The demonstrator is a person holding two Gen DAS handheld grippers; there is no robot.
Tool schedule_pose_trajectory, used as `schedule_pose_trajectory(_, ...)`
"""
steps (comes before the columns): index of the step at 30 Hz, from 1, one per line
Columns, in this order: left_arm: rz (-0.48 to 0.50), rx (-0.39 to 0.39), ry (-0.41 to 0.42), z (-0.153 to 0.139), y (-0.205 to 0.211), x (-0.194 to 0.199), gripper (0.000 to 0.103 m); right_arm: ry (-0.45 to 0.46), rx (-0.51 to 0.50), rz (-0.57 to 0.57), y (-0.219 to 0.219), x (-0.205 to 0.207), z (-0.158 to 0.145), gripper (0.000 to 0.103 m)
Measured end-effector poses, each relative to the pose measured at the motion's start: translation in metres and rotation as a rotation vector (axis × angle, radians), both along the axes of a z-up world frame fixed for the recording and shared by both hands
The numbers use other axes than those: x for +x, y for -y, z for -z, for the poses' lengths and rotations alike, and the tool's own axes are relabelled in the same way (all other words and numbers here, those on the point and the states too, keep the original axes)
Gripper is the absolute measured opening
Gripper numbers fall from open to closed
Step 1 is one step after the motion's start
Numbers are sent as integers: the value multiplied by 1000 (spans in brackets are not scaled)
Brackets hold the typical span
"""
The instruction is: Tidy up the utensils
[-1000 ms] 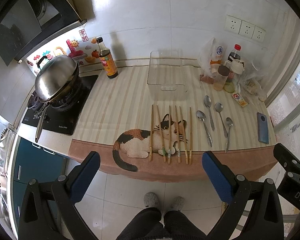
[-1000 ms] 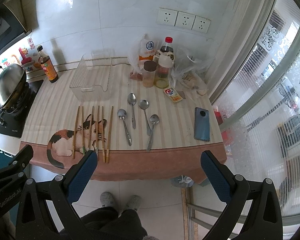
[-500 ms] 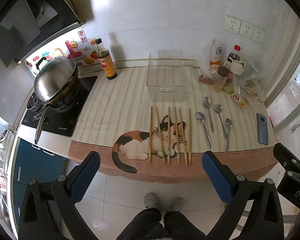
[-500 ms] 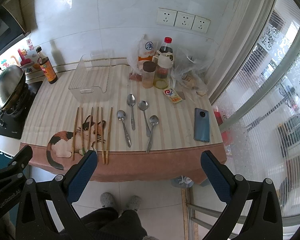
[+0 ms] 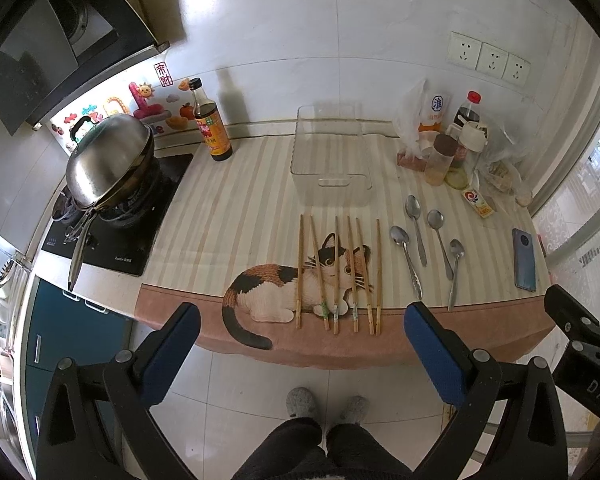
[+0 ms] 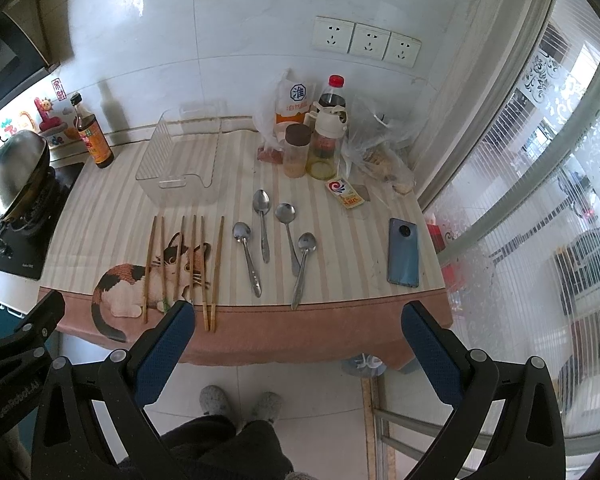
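Several wooden chopsticks (image 5: 336, 272) lie side by side over the cat picture on the striped mat; they also show in the right wrist view (image 6: 184, 260). Several metal spoons (image 5: 420, 240) lie to their right, also in the right wrist view (image 6: 268, 236). An empty clear plastic bin (image 5: 330, 164) stands behind them, also in the right wrist view (image 6: 180, 164). My left gripper (image 5: 300, 348) and my right gripper (image 6: 296, 348) are both open and empty, held above the floor in front of the counter edge.
A wok (image 5: 108, 160) sits on the stove at the left, with a sauce bottle (image 5: 212, 128) beside it. Jars, bottles and bags (image 5: 448, 140) crowd the back right. A phone (image 5: 524, 254) lies at the right edge. The person's feet (image 5: 324, 404) stand below.
Both views have drawn slightly closer to the counter. Nothing on the counter has moved, and both grippers stay open.
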State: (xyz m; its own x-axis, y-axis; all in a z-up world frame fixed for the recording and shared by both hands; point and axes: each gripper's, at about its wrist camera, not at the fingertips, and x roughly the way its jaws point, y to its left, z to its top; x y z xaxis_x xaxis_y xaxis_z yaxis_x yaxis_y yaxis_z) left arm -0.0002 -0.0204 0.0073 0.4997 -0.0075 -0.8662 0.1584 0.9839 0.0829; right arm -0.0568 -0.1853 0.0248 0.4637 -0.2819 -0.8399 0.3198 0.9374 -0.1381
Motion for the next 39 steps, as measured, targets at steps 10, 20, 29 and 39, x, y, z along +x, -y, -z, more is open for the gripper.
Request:
schedule_pose_trajectory(10, 2, 2, 5, 2, 4, 6, 103, 0, 0, 0, 2, 4, -2, 103)
schedule_pose_trajectory(20, -6, -6, 12, 1, 14, 11, 103, 3, 10, 0, 10, 11, -5, 103)
schedule_pose_trajectory(29, -79, 31, 102, 26, 5, 46, 103, 59, 90, -35, 31, 46, 19, 103)
schedule_pose_trajectory(39, -116, 116, -74, 136, -29, 134, 103, -96, 177, -28, 25, 126, 138, 75)
